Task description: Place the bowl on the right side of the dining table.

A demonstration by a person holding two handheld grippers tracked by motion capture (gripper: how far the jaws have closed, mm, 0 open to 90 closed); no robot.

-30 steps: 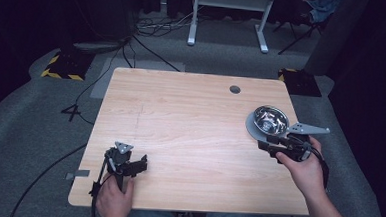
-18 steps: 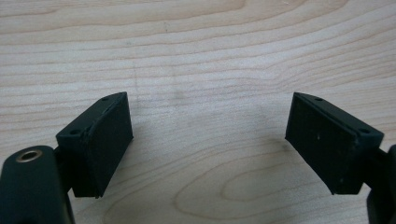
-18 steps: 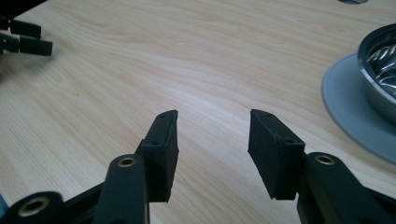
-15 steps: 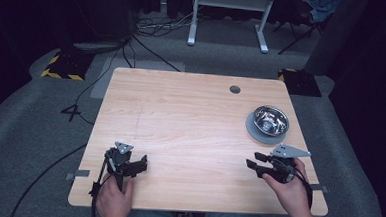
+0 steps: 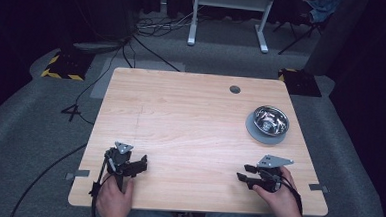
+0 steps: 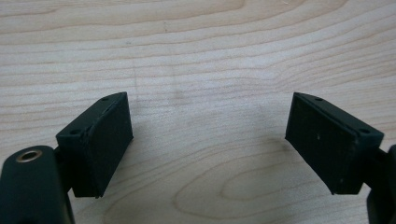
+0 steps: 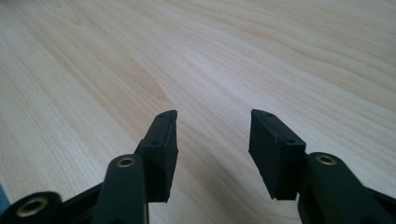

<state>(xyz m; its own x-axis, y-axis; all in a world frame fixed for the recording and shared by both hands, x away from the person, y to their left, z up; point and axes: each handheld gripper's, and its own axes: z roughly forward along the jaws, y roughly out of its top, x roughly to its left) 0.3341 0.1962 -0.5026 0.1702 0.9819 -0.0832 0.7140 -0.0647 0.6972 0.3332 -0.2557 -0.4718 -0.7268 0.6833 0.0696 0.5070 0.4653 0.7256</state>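
Observation:
A shiny metal bowl (image 5: 270,118) sits on a grey round plate (image 5: 254,132) at the right side of the wooden table (image 5: 190,118). My left gripper (image 5: 142,163) rests near the front left edge, held by a hand; in the left gripper view (image 6: 208,135) its jaws stand wide apart over bare wood. My right gripper (image 5: 242,172) is near the front right edge, well in front of the bowl; in the right gripper view (image 7: 214,130) its jaws are apart with nothing between them.
A round cable hole (image 5: 235,89) lies near the table's far edge. Cables (image 5: 150,23) and a white stand's legs (image 5: 225,20) are on the floor behind. Yellow-black striped blocks (image 5: 65,64) lie at the far left and a dark one (image 5: 297,81) at the far right.
My right gripper has drawn back from beside the bowl toward the front right edge and a little leftward. The left gripper has stayed put.

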